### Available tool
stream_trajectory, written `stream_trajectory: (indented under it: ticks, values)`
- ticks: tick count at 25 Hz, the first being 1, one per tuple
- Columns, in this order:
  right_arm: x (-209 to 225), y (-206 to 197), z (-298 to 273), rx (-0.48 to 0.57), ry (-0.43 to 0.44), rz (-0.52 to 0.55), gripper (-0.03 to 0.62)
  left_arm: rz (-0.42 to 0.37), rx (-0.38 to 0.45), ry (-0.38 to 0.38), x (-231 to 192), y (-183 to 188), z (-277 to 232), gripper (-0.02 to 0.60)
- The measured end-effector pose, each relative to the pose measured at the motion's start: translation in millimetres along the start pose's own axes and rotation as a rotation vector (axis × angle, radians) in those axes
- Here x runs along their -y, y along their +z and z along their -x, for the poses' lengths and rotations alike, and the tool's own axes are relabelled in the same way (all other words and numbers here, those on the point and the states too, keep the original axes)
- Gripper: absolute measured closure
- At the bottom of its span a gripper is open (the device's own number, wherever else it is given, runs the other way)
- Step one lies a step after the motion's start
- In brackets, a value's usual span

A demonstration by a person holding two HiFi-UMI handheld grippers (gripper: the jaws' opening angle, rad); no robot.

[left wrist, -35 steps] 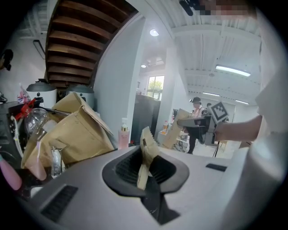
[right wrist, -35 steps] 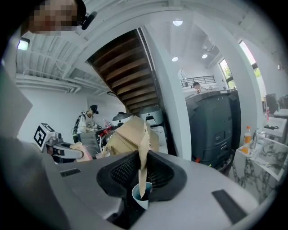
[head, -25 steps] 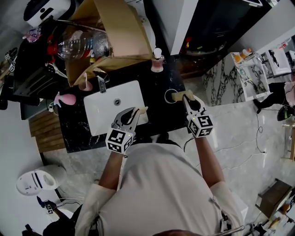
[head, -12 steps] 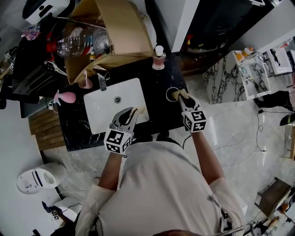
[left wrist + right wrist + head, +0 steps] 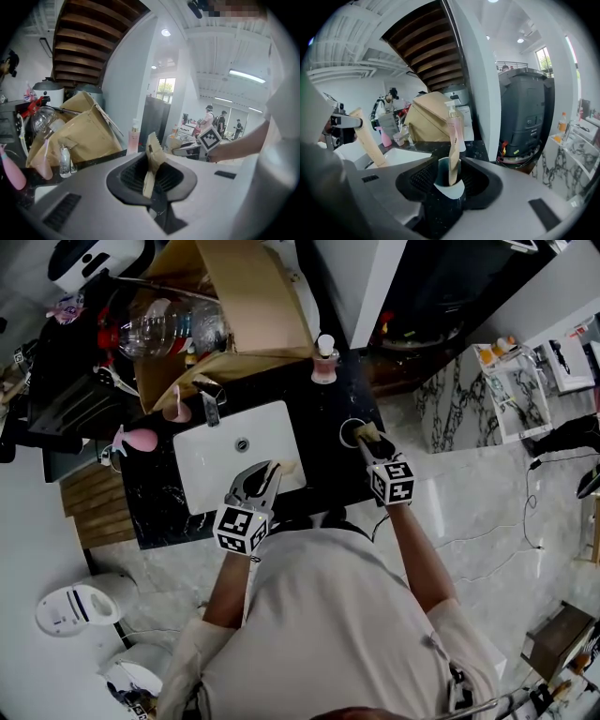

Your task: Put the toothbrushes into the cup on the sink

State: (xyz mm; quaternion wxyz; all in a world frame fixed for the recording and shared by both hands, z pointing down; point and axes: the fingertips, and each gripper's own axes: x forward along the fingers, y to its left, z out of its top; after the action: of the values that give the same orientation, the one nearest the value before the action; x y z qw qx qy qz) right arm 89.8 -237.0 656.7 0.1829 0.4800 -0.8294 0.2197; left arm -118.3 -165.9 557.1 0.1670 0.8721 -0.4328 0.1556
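The right gripper hangs over the cup, right of the sink. Its jaws have just been opening, so one toothbrush stands free in the cup between them. The left gripper squeezes the other toothbrush over the sink's near edge, likely next.

Two toothbrushes: one toothbrush is clamped in the left gripper, the other toothbrush stands in the one cup between the right gripper jaws, which have just been opening. Beyond both claws are one pump bottle, one faucet and one cardboard box.
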Motion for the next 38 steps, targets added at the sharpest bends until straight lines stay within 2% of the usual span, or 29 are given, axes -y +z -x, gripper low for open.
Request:
stream_trajectory:
  ticks: [5, 11, 18, 21, 30, 38]
  values:
    - [-2, -10, 2, -0.018, -0.004, -0.022, 0.362, -0.001, 0.002, -0.001, 0, -1, 5, 0.54]
    - [-7, -9, 18, 0.007, -0.002, -0.044, 0.361, -0.005, 0.012, -0.013, 4, 2, 8, 0.54]
    - [-11, -6, 49, 0.044, -0.007, -0.09, 0.366, -0.036, 0.033, -0.063, 17, 15, 0, 0.54]
    - [-12, -3, 65, 0.062, -0.005, -0.089, 0.415, -0.057, 0.046, -0.088, 25, 26, -8, 0.54]
    - [-8, -4, 114, 0.11, -0.049, -0.131, 0.508, -0.107, 0.098, -0.154, 49, 64, -31, 0.54]
    - [0, -11, 146, 0.15, -0.086, -0.171, 0.54, -0.155, 0.111, -0.214, 73, 85, -58, 0.54]
